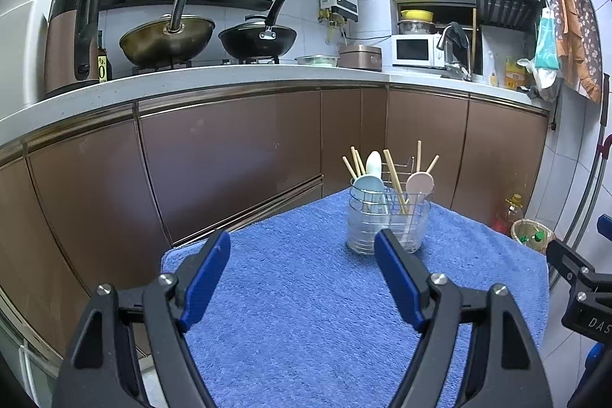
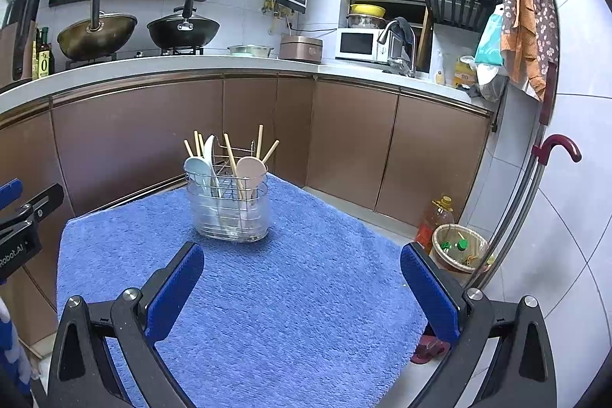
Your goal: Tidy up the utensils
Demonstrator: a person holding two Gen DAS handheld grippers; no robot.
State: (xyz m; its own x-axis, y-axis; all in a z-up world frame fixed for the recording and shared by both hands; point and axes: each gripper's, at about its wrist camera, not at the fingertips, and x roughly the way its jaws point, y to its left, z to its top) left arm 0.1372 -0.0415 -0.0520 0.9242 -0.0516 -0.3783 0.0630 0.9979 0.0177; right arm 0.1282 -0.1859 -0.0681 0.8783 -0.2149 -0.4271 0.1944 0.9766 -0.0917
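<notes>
Blue towel [image 2: 267, 293] is spread flat; wire caddy [image 2: 227, 213] stands on it, loaded with chopsticks [image 2: 230, 155] and spoons [image 2: 250, 168]. Left gripper [image 1: 302, 278] and right gripper [image 2: 302, 287] are held apart, empty.

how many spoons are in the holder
3 visible. A pale blue spoon on the left side of the wire utensil holder, a white spoon just behind it, and a pink spoon on the right. More could be hidden among the chopsticks.
</notes>
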